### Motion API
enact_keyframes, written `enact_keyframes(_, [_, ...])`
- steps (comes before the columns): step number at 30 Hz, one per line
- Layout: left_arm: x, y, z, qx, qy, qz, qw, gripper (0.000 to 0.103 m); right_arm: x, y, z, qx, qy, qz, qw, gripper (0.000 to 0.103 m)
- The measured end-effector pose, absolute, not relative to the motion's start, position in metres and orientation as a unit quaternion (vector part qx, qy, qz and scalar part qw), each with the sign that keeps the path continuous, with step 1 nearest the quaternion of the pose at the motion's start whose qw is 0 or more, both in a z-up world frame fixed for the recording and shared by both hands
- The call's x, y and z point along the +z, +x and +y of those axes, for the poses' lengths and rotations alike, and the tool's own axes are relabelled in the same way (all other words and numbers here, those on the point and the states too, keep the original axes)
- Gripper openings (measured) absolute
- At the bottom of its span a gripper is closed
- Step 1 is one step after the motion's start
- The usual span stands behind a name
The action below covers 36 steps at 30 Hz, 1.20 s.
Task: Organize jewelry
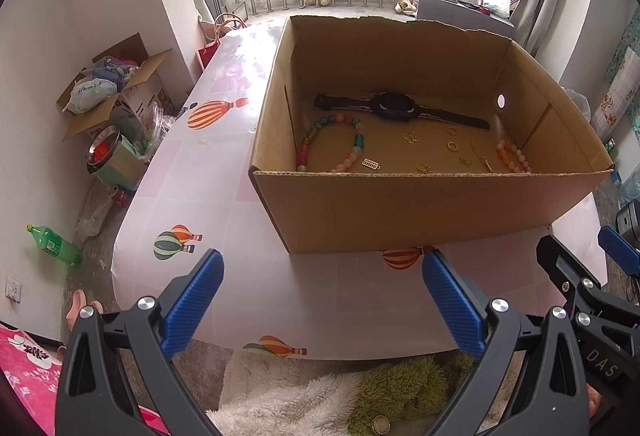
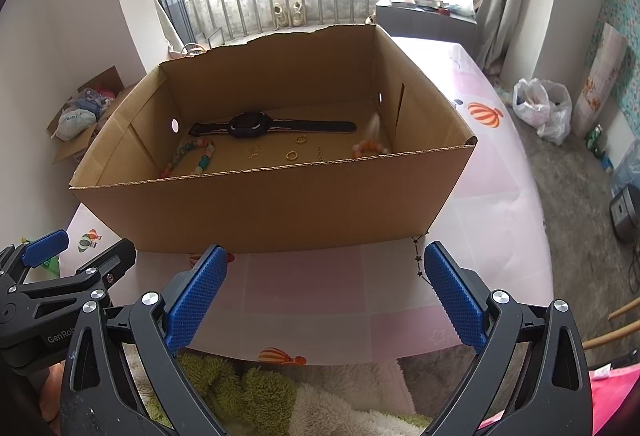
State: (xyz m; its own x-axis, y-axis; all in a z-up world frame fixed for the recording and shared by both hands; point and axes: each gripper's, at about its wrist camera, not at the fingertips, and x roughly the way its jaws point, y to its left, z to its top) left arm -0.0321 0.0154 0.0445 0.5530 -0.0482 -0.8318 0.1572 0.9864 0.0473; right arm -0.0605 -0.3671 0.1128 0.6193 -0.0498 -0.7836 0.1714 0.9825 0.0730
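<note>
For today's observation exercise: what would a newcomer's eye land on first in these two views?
The large open brown cardboard box dominates the middle of the pink balloon-print tablecloth. Inside, a black wristwatch lies flat near the far wall, with a multicoloured bead bracelet toward its left. Both blue-padded grippers, left and right, hover open before the box.

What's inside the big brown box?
Inside the cardboard box lie a black watch, a colorful bead bracelet, an orange bead bracelet and small gold rings and charms. The near wall hides the front strip of the floor.
</note>
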Motion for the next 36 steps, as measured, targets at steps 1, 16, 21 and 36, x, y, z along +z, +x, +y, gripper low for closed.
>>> enact_keyframes(1, [0.0445, -0.0321, 0.0155, -0.058, 0.058, 0.469, 0.879, 0.097, 0.1126, -0.0613, -0.3670, -0.062, 0.070, 0.432, 0.897, 0.095])
enact_keyframes(16, [0.0443, -0.0317, 0.0160, -0.058, 0.058, 0.470, 0.879, 0.097, 0.1119, -0.0612, -0.3672, -0.061, 0.071, 0.433, 0.896, 0.095])
enact_keyframes(21, [0.0444, -0.0315, 0.0157, -0.058, 0.058, 0.470, 0.879, 0.097, 0.1119, -0.0611, -0.3678, -0.060, 0.073, 0.434, 0.896, 0.095])
enact_keyframes(36, [0.0446, -0.0312, 0.0151, -0.058, 0.059, 0.470, 0.879, 0.097, 0.1115, -0.0613, -0.3684, -0.059, 0.074, 0.435, 0.896, 0.095])
